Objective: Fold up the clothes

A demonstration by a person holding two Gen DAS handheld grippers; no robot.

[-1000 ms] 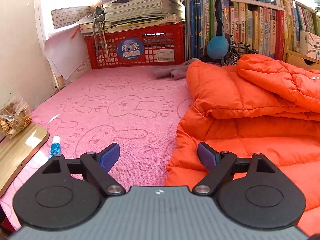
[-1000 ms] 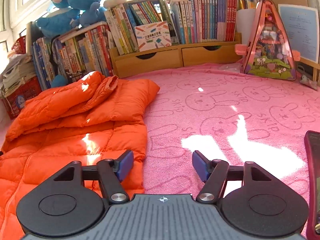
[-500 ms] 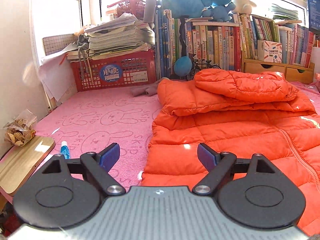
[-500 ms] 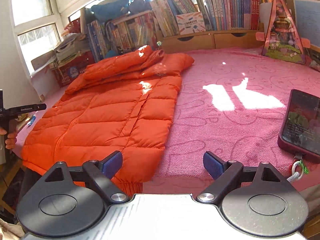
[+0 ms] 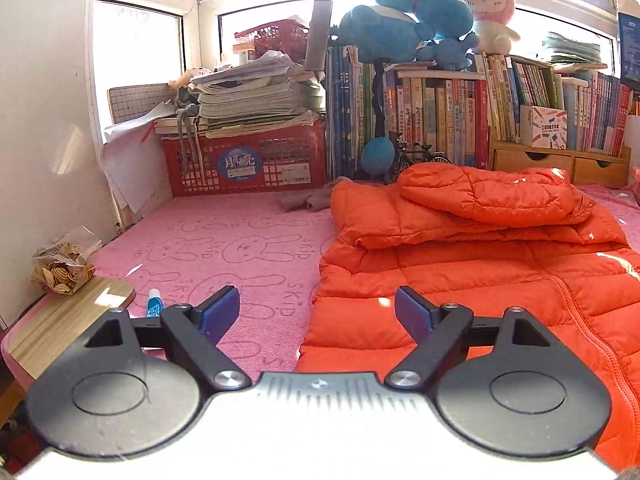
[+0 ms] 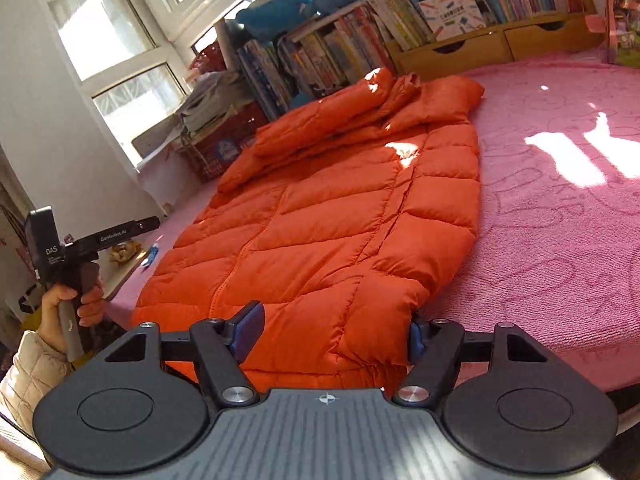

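the right gripper (image 6: pixel 334 334) sits at the near hem of the puffy orange quilted down jacket (image 6: pixel 340 216), angled down a bit. its jaws are closing with the hem corner between the blue pads (image 6: pixel 250 330), though the left pad looks still clear of the fabric, so not a real pinch yet. over on the left in that view, a hand (image 6: pixel 66 304) in a cream padded sleeve (image 6: pixel 28 372) grips the handle of the left gripper (image 5: pixel 318 314), and you can read "das" and what looks like "genrobot.ai" on its black body. from its own camera that one has its jaws spread wide with nothing between them, hovering above the pink towel-like cover (image 5: pixel 224 240) right at the jacket's left edge, tipped slightly down.

the pink cover is stamped with bunny outlines and the word "skip" over and over. the jacket lies flat on it, zip up the middle, sleeves folded across the far top end. a small blue-and-white tube (image 5: pixel 154 306) lies beside a light wooden board (image 5: pixel 60 320). further back there's a red plastic basket (image 5: pixel 248 164) with a round blue sticker in chinese characters, stacked with papers, then rows of books (image 5: pixel 440 120) with blue plush toys (image 5: pixel 404 28) and a pink-and-white bunny plush (image 5: pixel 486 8) on top. book spines are too small to read.
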